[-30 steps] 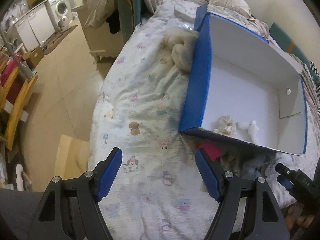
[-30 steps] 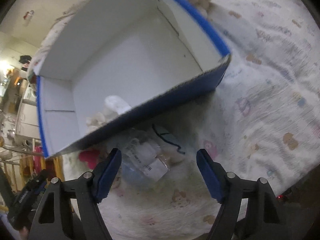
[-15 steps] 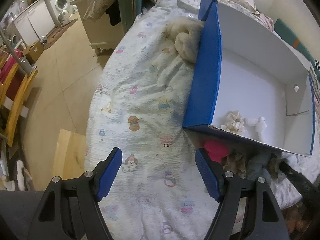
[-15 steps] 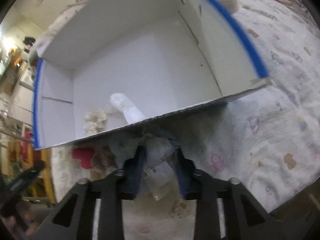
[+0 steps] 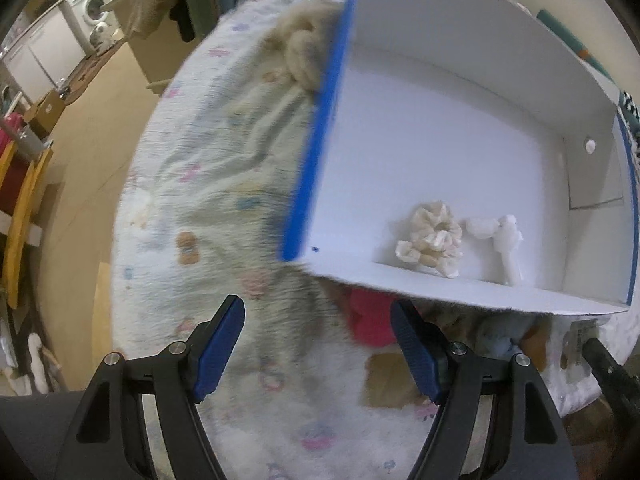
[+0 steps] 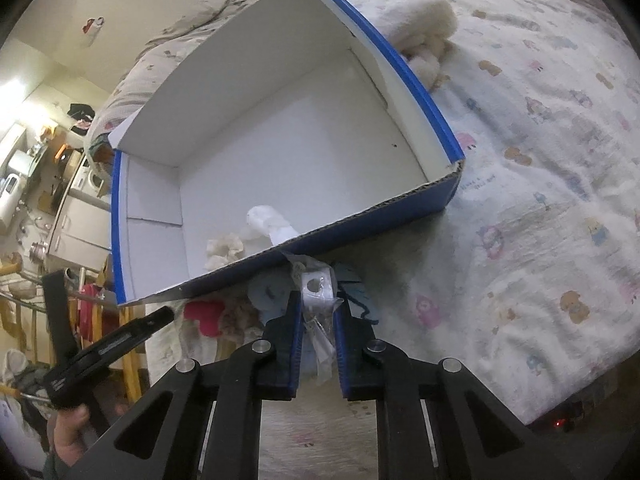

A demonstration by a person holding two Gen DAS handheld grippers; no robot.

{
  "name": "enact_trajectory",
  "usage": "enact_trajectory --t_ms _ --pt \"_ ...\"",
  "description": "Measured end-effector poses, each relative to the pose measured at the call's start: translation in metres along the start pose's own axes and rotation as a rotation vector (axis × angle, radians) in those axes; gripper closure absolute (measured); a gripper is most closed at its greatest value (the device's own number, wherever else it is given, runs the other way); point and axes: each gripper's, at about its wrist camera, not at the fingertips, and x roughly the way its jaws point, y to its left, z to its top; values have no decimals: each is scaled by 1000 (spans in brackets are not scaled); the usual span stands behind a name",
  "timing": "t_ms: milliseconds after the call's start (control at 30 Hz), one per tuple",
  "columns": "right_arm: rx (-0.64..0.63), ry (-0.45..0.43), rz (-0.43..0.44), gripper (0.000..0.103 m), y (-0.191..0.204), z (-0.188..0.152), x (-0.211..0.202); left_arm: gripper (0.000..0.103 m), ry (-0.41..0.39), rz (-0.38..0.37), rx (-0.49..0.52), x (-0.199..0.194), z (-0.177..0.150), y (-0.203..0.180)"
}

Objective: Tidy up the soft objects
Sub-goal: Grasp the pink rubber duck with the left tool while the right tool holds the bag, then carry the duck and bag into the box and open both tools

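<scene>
A washing machine [image 5: 94,2] stands by white cabinets [image 5: 40,54].

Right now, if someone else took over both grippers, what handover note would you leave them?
Right gripper: shut on a clear plastic packet just outside the near wall of the blue cardboard box with white inside.
Left gripper: open, empty, above the patterned quilt near a red plush piece.
Done: a cream fabric scrunchie and a small white soft item lie inside the box.
Left: put the packet in, then the red plush piece and the pale blue soft item beside it. A fluffy cream plush lies behind the box's far side.
</scene>
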Motion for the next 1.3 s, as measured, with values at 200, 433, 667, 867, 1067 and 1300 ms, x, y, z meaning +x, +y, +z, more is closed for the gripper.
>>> enact_trajectory --t_ms 200,433,667,867,1067,1300 --pt "1 10 8 87 -3 1 1 30 56 -26 43 27 4 -20" --pt "-5 13 6 87 -6 0 -1 63 47 -49 87 38 9 -34" --pt "-27 21 -9 87 2 -2 3 63 45 -47 87 33 10 -28" --pt "-46 23 -18 87 10 -5 5 63 11 8 69 18 7 -2" --pt "-93 31 -42 87 24 -11 11 63 -27 38 64 2 -6 27" --pt "-168 27 -57 87 44 -18 9 64 -81 63 46 -29 -23 36"
